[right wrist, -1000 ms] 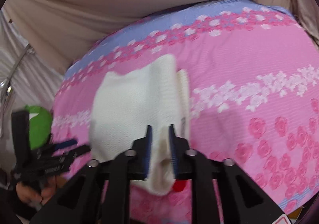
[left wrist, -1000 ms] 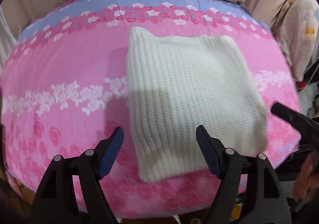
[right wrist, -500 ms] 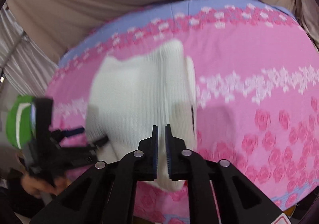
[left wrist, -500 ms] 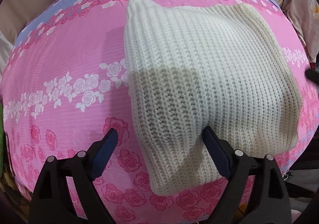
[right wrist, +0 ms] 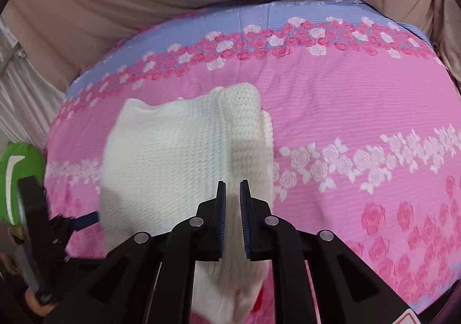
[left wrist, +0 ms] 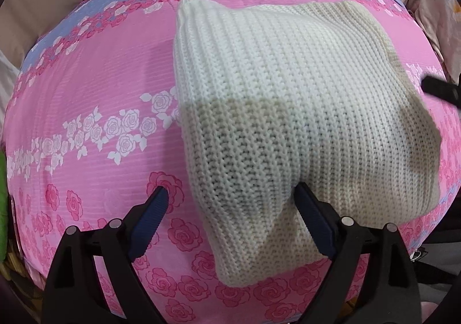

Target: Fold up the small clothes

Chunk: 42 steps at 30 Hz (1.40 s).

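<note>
Left gripper point(left wrist: 230, 208): jaws wide apart, just been opening, pointed steeply down. One fingertip point(left wrist: 160, 194) stood on the bedspread beside the garment, the other on the knit itself, so the near left corner of the cloth lay between them; no pad pressed on it. Nothing held.

Right gripper point(right wrist: 232, 191): jaws drawn nearly together, a narrow gap showing, with a fold of knit running up between them. Held the garment by its near right edge, judged a pinch on a thin layer.

Knitted garment point(left wrist: 302, 111): cream, ribbed, folded to a rough rectangle. Lay directly ahead of and partly beneath the left gripper, long axis running away from it toward the far side of the bed; from the right gripper it extended ahead and to its left. Right edge doubled over in a thick roll.

Bedspread point(left wrist: 95, 87): pink with rose bands, lilac strip at the far edge; under both grippers.

Judgement: the left gripper was the nearer to the free corner and already straddled it; closing there would give a second hold, opposite the right's.
</note>
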{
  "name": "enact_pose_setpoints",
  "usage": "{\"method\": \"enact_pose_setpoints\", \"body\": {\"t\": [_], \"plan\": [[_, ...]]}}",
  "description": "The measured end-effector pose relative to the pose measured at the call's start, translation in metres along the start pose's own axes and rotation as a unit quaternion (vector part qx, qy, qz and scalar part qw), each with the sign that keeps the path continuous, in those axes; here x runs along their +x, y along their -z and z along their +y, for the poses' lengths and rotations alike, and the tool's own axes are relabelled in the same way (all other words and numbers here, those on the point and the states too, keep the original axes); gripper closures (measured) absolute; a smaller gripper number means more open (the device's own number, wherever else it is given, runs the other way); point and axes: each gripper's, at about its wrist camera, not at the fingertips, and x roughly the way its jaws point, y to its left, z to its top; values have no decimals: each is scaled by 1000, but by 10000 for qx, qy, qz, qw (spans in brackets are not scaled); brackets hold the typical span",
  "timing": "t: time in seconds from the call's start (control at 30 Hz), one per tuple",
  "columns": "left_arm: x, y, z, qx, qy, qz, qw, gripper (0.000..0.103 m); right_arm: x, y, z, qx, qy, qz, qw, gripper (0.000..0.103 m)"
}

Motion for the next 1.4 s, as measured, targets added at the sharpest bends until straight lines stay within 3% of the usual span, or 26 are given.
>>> {"method": "enact_pose_setpoints", "body": {"t": [0.07,0.13,0.2,0.27,0.3,0.33,0.37,0.43,0.53,0.67,0.7,0.73,0.77,0.8,0.83,0.87,0.9,0.97,1.1,1.17,1.23,1.4], "plan": [[1,0,0,29,15,8,10000,16,-3,18,1,56,-43,152,9999,92],[3,1,1,37,47,32,10000,13,14,40,-3,-71,268,391,9989,92],[3,3,1,22,107,22,9999,14,25,51,-10,-216,632,328,9972,92],[-8,6,5,-59,291,-201,9994,15,12,46,-15,36,429,337,9985,89],[-15,7,9,-163,505,-336,9980,14,3,40,-16,140,308,273,9991,85],[-21,8,15,-394,806,-483,9948,14,-3,36,-17,167,285,193,9993,71],[-24,8,19,-582,996,-548,9918,12,-9,33,-19,180,297,96,9994,50],[-19,5,32,-1117,1346,-592,9828,9,-12,32,-26,265,170,-2,9995,30],[3,-3,47,-1658,1550,-412,9730,8,12,31,-41,701,-379,341,9962,28],[37,-8,63,-2395,2263,-106,9441,5,56,37,-48,1166,-879,836,9858,25],[35,-10,63,-2388,2308,-242,9429,5,65,41,-48,1339,-1050,907,9812,22],[35,-11,61,-2322,2341,-205,9439,5,68,42,-48,1440,-1171,840,9790,13],[36,-14,59,-2234,2345,-145,9460,7,68,42,-47,1487,-1247,755,9781,11],[33,-15,56,-2180,2463,-160,9442,22,69,41,-44,1499,-1217,760,9782,10],[32,-15,53,-2110,2567,-117,9431,24,70,40,-42,1476,-1183,756,9790,14],[25,-17,49,-2005,2478,-118,9478,35,71,39,-37,1429,-1251,769,9788,26],[18,-19,45,-1872,2442,-150,9514,48,73,38,-34,1438,-1358,848,9766,46],[-3,-26,36,-1571,2393,-226,9579,57,66,36,-30,1503,-1495,780,9742,65],[-66,-43,14,-1024,2720,-576,9551,60,17,27,-20,1370,-1579,301,9774,69],[-109,-51,-3,-546,2734,-922,9559,60,-30,22,-14,1183,-1525,-106,9811,69],[-150,-57,-13,-221,2890,-1257,9488,60,-78,20,-12,1067,-1448,-498,9824,69],[-256,-70,-18,369,3318,-2329,9134,60,-200,8,-8,701,-1287,-1726,9740,69]]}}
